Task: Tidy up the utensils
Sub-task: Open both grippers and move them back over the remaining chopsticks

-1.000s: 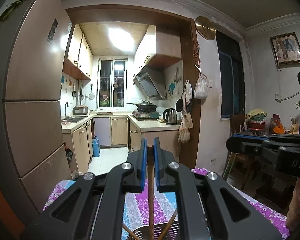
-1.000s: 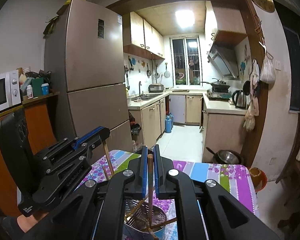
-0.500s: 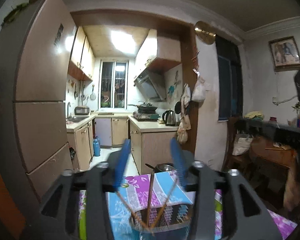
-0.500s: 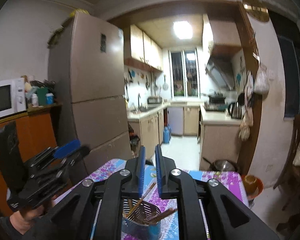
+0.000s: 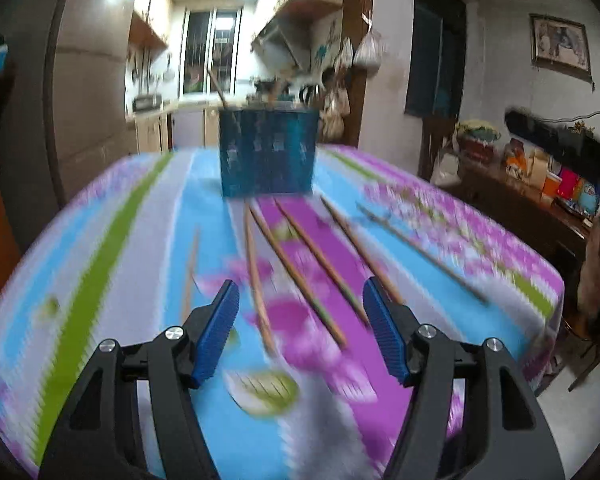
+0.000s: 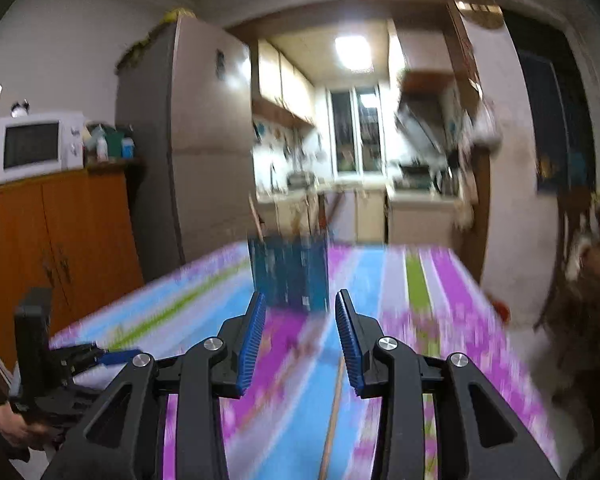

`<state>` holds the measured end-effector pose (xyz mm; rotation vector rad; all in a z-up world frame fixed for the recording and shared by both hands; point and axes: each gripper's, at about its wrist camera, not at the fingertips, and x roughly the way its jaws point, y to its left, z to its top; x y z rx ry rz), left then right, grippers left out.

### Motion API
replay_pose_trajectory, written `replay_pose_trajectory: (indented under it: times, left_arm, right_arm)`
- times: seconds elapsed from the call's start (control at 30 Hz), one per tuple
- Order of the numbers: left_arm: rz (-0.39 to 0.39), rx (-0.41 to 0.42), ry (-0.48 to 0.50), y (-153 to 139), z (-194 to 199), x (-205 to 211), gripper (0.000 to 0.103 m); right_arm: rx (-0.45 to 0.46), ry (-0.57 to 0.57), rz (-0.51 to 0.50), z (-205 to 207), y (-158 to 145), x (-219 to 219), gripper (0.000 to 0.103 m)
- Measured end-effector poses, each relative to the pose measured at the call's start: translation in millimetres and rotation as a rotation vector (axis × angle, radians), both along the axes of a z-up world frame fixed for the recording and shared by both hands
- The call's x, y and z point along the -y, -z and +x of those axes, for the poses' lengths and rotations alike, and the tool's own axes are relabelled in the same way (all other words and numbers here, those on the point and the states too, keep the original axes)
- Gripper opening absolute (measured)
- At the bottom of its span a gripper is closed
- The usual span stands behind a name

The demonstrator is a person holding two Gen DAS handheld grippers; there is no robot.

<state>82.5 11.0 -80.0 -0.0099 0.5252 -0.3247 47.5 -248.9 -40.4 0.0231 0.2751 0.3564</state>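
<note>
Wooden chopsticks (image 5: 284,248) now ahead of left hand-held gripper (image 5: 300,332) on surface (image 5: 112,240); both dropped theirs in holder (image 5: 266,152), right hand-held gripper (image 6: 300,340) too, jaws apart, empty, next pick.

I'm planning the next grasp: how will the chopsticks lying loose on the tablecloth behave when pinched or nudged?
The chopsticks look thin, straight and wooden, so probably stiff and light. Being slender, they may roll or skid on the tablecloth if nudged sideways. They lie flat, so the open left gripper likely has little to pinch under.
</note>
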Motion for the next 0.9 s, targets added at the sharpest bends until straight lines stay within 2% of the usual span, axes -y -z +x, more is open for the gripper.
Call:
replay_pose_trajectory:
  times: [0.1,0.23,0.4,0.67,0.9]
  left_arm:
    - [0.039,-0.011,-0.019,18.8,-4.0,13.1,0.051]
    - [0.048,-0.032,-0.035,30.0,5.2,22.9,0.039]
    - [0.083,-0.039,-0.037,42.8,2.0,30.8,0.033]
    - [0.161,-0.027,-0.069,41.3,6.6,48.9,0.012]
    - [0.189,0.000,-0.106,44.3,2.9,55.2,0.010]
  right_arm:
    - [-0.068,0.003,-0.017,-9.2,34.5,-0.9,0.037]
    - [-0.121,0.007,0.003,-12.9,60.5,1.8,0.032]
    - [-0.161,0.005,0.035,-13.9,80.8,6.8,0.029]
    - [-0.182,-0.028,0.036,-13.7,98.2,4.4,0.025]
    - [-0.164,-0.025,0.021,-13.8,101.5,12.9,0.022]
